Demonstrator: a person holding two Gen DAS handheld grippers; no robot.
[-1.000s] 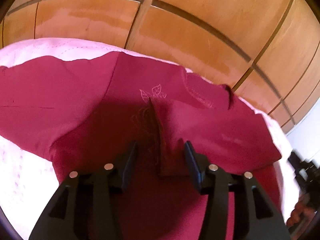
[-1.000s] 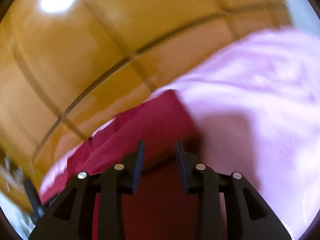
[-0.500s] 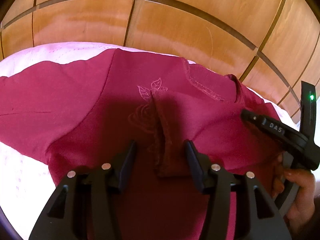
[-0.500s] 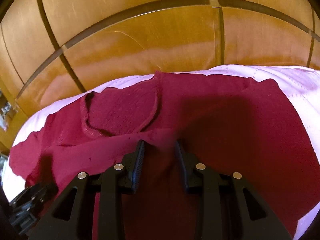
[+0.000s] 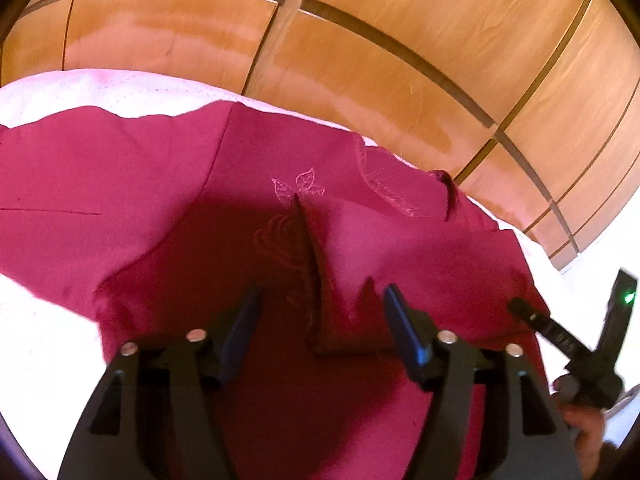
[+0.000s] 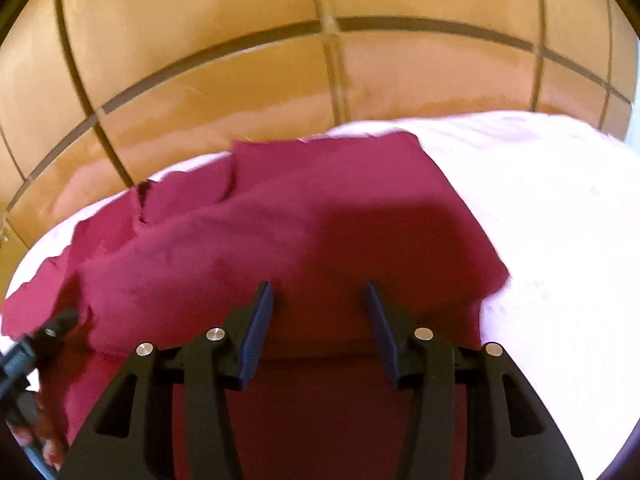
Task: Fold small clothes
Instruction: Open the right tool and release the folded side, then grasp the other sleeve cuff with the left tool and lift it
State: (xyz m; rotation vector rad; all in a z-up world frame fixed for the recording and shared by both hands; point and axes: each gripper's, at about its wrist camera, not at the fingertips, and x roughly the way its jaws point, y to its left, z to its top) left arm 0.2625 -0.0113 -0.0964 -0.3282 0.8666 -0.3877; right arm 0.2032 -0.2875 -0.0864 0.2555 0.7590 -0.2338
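A dark red garment (image 5: 132, 184) with a stitched leaf motif lies spread on a pale pink bedspread (image 5: 100, 88). A folded flap of it (image 5: 344, 248) lies over the middle, its edge standing up as a ridge. My left gripper (image 5: 320, 304) is open just above the garment, the flap's near end between its fingers. In the right wrist view the garment (image 6: 280, 220) fills the centre. My right gripper (image 6: 318, 304) is open and empty above it. The right gripper's body shows at the left wrist view's right edge (image 5: 576, 340).
A wooden panelled headboard (image 5: 360, 40) rises right behind the bed, also seen in the right wrist view (image 6: 280, 60). Bare pink bedspread (image 6: 540, 200) lies to the right of the garment. The left gripper's handle (image 6: 28, 352) shows at the right wrist view's left edge.
My right gripper has opened wider and swung right over the garment. My left gripper has also opened a little wider and stayed over the folded flap.
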